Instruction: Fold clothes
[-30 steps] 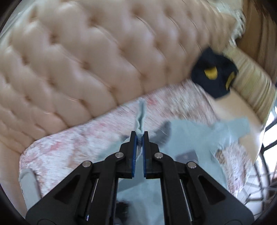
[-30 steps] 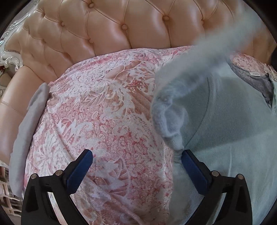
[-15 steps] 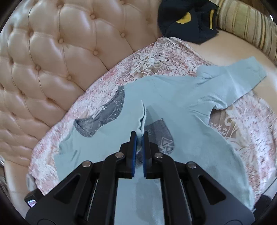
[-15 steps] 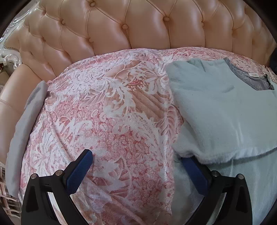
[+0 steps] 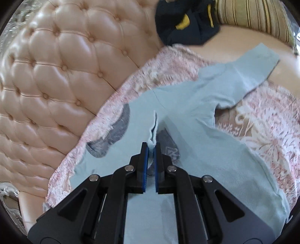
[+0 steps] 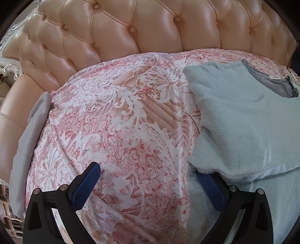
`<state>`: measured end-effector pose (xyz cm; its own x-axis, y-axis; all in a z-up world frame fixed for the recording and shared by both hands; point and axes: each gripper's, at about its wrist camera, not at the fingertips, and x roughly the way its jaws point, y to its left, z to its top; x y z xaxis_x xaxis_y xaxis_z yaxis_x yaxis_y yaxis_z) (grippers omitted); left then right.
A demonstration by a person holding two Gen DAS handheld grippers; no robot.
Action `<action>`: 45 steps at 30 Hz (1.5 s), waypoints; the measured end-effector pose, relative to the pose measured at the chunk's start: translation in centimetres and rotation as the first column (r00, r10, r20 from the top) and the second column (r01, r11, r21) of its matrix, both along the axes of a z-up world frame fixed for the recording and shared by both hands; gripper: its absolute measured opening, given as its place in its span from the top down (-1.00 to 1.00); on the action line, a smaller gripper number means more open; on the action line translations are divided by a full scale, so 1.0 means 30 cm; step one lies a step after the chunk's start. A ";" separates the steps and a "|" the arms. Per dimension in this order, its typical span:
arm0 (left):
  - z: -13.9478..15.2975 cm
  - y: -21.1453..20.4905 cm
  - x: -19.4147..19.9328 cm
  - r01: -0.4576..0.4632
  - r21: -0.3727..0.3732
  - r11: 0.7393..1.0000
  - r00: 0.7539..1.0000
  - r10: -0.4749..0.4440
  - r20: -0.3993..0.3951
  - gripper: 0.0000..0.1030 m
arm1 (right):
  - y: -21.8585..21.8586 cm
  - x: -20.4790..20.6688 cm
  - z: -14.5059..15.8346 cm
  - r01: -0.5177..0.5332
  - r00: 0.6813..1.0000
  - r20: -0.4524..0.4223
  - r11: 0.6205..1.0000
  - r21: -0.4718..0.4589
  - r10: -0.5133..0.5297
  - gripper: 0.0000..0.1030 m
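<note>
A light blue shirt (image 5: 196,116) with a grey neckline lies spread on the pink floral cover (image 5: 262,120) of a sofa. One sleeve is folded over its chest; the other (image 5: 256,62) reaches far right. My left gripper (image 5: 151,146) is shut on the folded sleeve's hem, held low over the shirt's grey chest pocket (image 5: 168,144). In the right wrist view the shirt (image 6: 243,122) lies at the right with its folded edge. My right gripper (image 6: 148,174) is open and empty above the cover (image 6: 121,122); its right finger sits at the shirt's left edge.
A tufted peach leather sofa back (image 5: 65,75) rises behind, also in the right wrist view (image 6: 131,30). A dark navy garment with yellow marks (image 5: 185,20) lies far back beside a striped cushion (image 5: 253,13). A grey folded cloth (image 6: 28,146) lies at the cover's left edge.
My left gripper carried the sleeve from up in the air across onto the shirt's chest. The sleeve left the right wrist view. My right gripper stayed open and still.
</note>
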<state>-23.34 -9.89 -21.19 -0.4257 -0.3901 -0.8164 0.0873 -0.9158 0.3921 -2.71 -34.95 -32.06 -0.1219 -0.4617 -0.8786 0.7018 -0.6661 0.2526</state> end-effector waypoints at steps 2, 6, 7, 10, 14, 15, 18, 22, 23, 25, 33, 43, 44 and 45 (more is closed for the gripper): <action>-0.039 0.016 0.003 0.029 -0.009 1.000 0.999 -0.029 0.026 0.87 | -0.004 0.003 0.000 -0.004 1.000 -0.004 1.000 0.008 0.004 -1.00; -0.083 0.013 0.012 0.019 0.011 1.000 0.998 -0.020 0.055 0.87 | 0.000 -0.004 -0.001 -0.001 1.000 0.009 1.000 -0.003 0.001 -1.00; -0.087 0.015 0.015 0.023 0.008 1.000 0.998 -0.024 0.057 0.87 | 0.000 -0.005 -0.001 0.001 1.000 0.012 1.000 -0.006 -0.001 -1.00; -0.095 0.032 0.023 0.043 -0.012 0.999 0.997 -0.042 0.066 0.86 | -0.003 0.000 0.000 0.001 1.000 0.004 1.000 -0.002 -0.001 -1.00; -0.111 0.055 0.036 0.056 -0.027 0.998 0.994 -0.053 0.100 0.75 | -0.027 0.040 0.003 -0.050 0.996 -0.067 0.997 0.059 0.054 -1.00; -0.113 0.058 0.039 0.055 -0.024 0.998 0.993 -0.052 0.107 0.61 | -0.027 0.050 0.008 -0.053 0.995 -0.081 0.997 0.062 0.058 -1.00; -0.096 0.072 0.054 0.063 -0.021 0.998 0.991 -0.060 0.116 0.01 | -0.030 0.069 0.015 -0.070 0.996 -0.052 0.996 0.062 0.073 -1.00; -0.028 0.071 0.088 0.066 0.028 0.997 0.991 -0.069 0.114 -0.04 | -0.018 0.084 0.014 -0.085 0.994 0.064 0.995 -0.052 0.088 -1.00; 0.002 0.062 0.099 0.059 0.067 0.996 0.992 -0.066 0.110 -0.04 | -0.012 0.087 0.014 -0.083 0.992 0.091 0.993 -0.081 0.091 -1.00; 0.081 0.033 0.122 0.034 0.173 0.984 0.994 -0.051 0.096 -0.04 | 0.016 0.093 0.021 -0.075 0.987 0.132 0.989 -0.128 0.092 -1.00; 0.586 -0.466 0.313 -0.092 0.680 0.728 0.974 0.208 -0.090 -0.08 | 0.278 0.125 0.172 -0.179 0.969 0.126 0.954 -0.243 0.214 -1.00; 0.259 -0.853 1.002 -0.284 0.882 0.376 0.726 0.685 -0.058 -0.16 | 1.060 -0.391 0.272 0.318 0.940 0.269 0.819 -0.477 -0.208 -1.00; 0.201 -0.840 1.053 -0.296 0.896 0.332 0.701 0.712 -0.033 -0.16 | 1.107 -0.449 0.246 0.379 0.913 0.337 0.784 -0.491 -0.231 -1.00; 0.150 -0.827 1.097 -0.303 0.907 0.293 0.679 0.734 -0.010 -0.16 | 1.149 -0.504 0.220 0.436 0.883 0.399 0.751 -0.496 -0.249 -1.00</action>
<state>9.57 -34.70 -16.69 -0.7167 0.0738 -0.6935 0.5989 -0.4445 -0.6662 -17.83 -0.49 -25.44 -0.1547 -0.8536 -0.4975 0.2846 -0.5207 0.8049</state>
